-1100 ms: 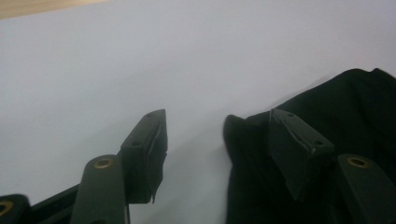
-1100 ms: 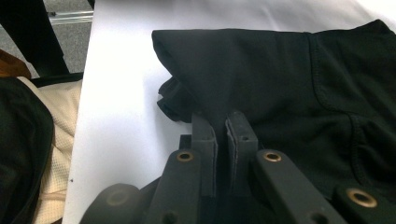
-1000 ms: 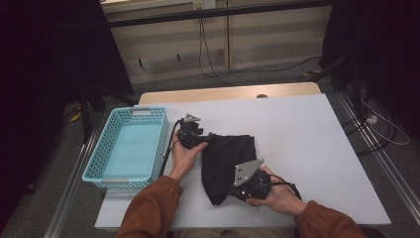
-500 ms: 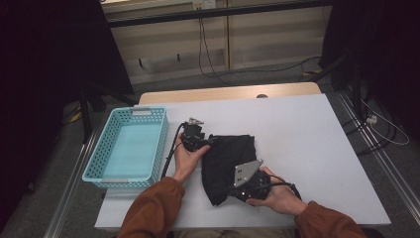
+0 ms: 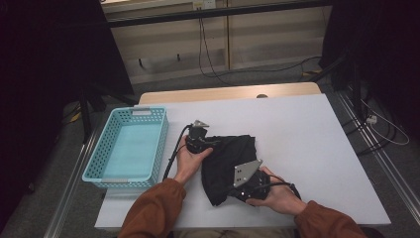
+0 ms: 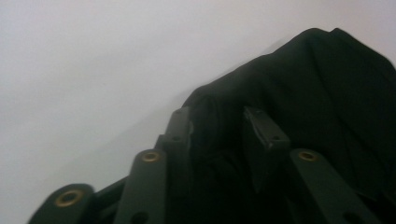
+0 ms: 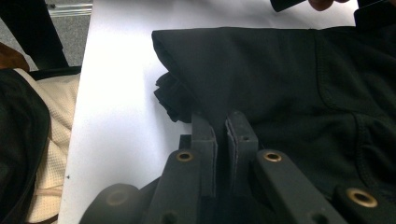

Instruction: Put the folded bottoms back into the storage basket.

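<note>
A black garment (image 5: 229, 152) lies folded on the white table (image 5: 307, 134), near its front middle. My left gripper (image 5: 208, 143) is at the garment's upper left corner. In the left gripper view the left gripper (image 6: 217, 116) stands open, its jaws apart with a raised fold of the garment (image 6: 317, 93) between them. My right gripper (image 5: 232, 188) is at the garment's front edge. In the right gripper view the right gripper (image 7: 220, 122) is shut, pinching a thin fold of the garment (image 7: 289, 70).
A light blue plastic basket (image 5: 131, 111) stands on the table's left side, close to my left hand. The table's right half is bare white. The person's lap (image 7: 51, 140) lies just past the front edge.
My left gripper has moved right from beside the basket onto the garment's corner. The right gripper has stayed shut on the front edge.
</note>
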`<control>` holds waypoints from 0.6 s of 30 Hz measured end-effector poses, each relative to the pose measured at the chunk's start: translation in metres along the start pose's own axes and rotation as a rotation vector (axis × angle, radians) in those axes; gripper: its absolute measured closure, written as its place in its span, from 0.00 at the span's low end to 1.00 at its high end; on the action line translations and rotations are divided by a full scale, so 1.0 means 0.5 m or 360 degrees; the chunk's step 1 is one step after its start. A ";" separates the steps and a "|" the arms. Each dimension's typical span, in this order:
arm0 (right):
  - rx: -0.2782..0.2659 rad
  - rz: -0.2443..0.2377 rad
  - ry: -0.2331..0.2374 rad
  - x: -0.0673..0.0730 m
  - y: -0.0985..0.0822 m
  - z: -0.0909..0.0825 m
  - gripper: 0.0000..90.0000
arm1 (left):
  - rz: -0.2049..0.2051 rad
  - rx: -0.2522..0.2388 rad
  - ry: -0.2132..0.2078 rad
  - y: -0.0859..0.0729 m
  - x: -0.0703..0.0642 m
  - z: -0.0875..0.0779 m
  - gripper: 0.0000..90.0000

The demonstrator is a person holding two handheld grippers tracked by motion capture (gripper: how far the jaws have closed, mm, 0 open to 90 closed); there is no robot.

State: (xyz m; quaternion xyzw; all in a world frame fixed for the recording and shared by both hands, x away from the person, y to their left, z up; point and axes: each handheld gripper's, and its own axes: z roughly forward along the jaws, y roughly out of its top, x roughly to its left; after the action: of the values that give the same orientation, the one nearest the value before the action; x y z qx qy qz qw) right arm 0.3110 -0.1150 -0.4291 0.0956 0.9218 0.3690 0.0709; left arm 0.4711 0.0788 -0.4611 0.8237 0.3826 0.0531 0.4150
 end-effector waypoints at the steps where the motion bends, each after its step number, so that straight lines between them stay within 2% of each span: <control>1: -0.0002 -0.0003 -0.0001 0.000 0.000 0.000 0.94 | -0.0008 -0.0003 -0.0010 -0.001 0.000 0.000 0.79; 6: -0.0003 0.0000 -0.0009 0.002 0.000 -0.001 0.94 | -0.0023 -0.0011 0.0013 0.002 -0.002 -0.006 0.88; 12: -0.0008 0.0014 -0.0013 0.003 -0.001 -0.002 0.94 | -0.0083 -0.0081 -0.0002 0.006 0.005 -0.020 0.90; 18: -0.0023 0.0031 -0.0017 0.004 -0.001 -0.001 0.94 | -0.0111 -0.0163 -0.0020 0.015 0.006 -0.039 0.90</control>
State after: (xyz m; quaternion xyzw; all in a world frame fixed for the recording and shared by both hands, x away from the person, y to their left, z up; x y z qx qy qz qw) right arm 0.3091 -0.1154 -0.4291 0.1060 0.9176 0.3760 0.0731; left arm 0.4696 0.0908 -0.4436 0.7879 0.4053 0.0528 0.4605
